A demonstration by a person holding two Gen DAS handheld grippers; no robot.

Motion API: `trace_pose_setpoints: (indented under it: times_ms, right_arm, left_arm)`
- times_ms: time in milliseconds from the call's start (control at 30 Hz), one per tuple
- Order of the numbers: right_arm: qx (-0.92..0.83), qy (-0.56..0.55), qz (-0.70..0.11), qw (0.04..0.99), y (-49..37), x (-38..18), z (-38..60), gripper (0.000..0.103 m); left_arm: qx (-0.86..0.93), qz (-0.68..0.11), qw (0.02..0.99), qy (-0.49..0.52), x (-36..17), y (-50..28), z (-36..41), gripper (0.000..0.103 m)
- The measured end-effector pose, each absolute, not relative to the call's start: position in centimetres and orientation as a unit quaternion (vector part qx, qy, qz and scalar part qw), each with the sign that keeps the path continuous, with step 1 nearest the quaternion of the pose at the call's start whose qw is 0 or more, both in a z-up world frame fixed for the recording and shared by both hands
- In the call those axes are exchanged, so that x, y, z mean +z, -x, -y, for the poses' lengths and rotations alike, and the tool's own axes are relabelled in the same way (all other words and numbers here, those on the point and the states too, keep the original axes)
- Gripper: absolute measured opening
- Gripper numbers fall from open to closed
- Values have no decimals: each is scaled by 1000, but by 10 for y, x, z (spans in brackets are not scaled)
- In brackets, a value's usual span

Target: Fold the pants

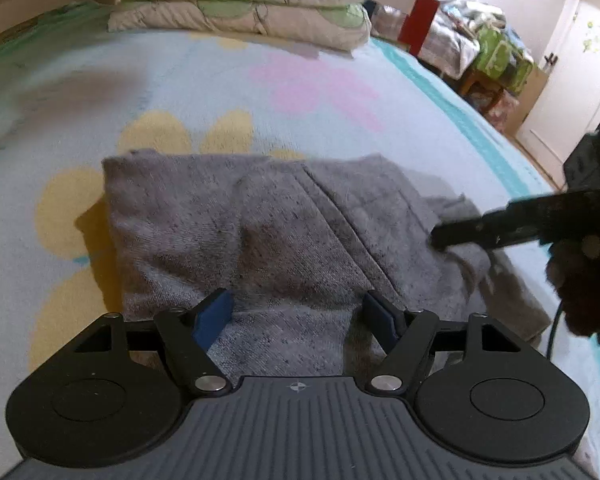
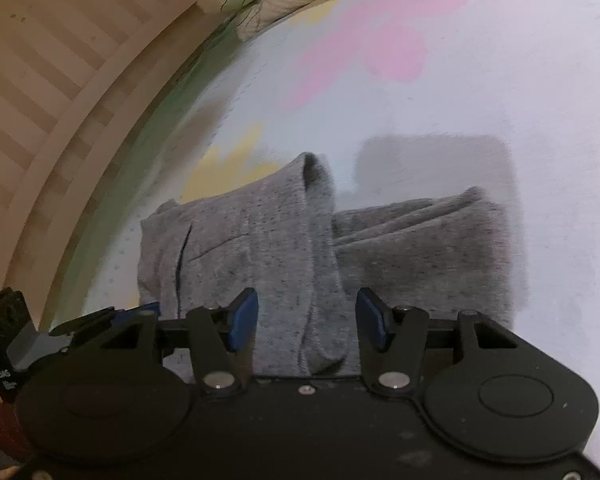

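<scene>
The grey pants (image 1: 260,232) lie in a folded bundle on the bed (image 1: 180,80), straight ahead of and below both sets of fingers, with their long side running across the left wrist view. The left gripper (image 1: 296,316) hangs just over the near edge, fingers spread with cloth under the gap but nothing pinched. The right gripper (image 2: 306,322) sits at the other end, fingers also spread over a raised ridge of fabric, not pressing it. Neither is plainly nearer; each has its own end. The cloth is soft, flecked knit, thick and limp, lying in loose layers. The sheet beneath is pale with large flower shapes.
</scene>
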State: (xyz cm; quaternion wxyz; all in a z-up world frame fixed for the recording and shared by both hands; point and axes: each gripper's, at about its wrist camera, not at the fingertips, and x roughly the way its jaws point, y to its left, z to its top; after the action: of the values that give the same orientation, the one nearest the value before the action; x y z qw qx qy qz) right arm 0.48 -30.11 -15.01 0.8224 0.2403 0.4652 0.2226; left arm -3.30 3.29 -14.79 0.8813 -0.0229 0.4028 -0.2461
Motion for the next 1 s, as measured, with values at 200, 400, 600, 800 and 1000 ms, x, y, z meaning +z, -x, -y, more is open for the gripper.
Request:
trace_pose_setpoints:
  times_ms: [200,400,600,800,1000]
  right_arm:
    - [242,-205,-470,824,-8,-151,283,53]
    - [240,-134,-460,844,0,-129,250,18]
    - [245,-142,-415,865,25,-67,236,14]
    - [228,-184,-341,893,74,11,262,5]
    - [96,-89,-450,883,76,-59,295,7]
  left_arm:
    - [-170,-385,904,72,-135,37,-71,71]
    - [-86,-396,909,93,-136,36,-111,71]
    - [-75,-401,908,97,-132,35,-118,71]
    - [-87,-394,910,100,-132,34,-116,71]
    - [-118,-401,905,84,-134,29,-99,71]
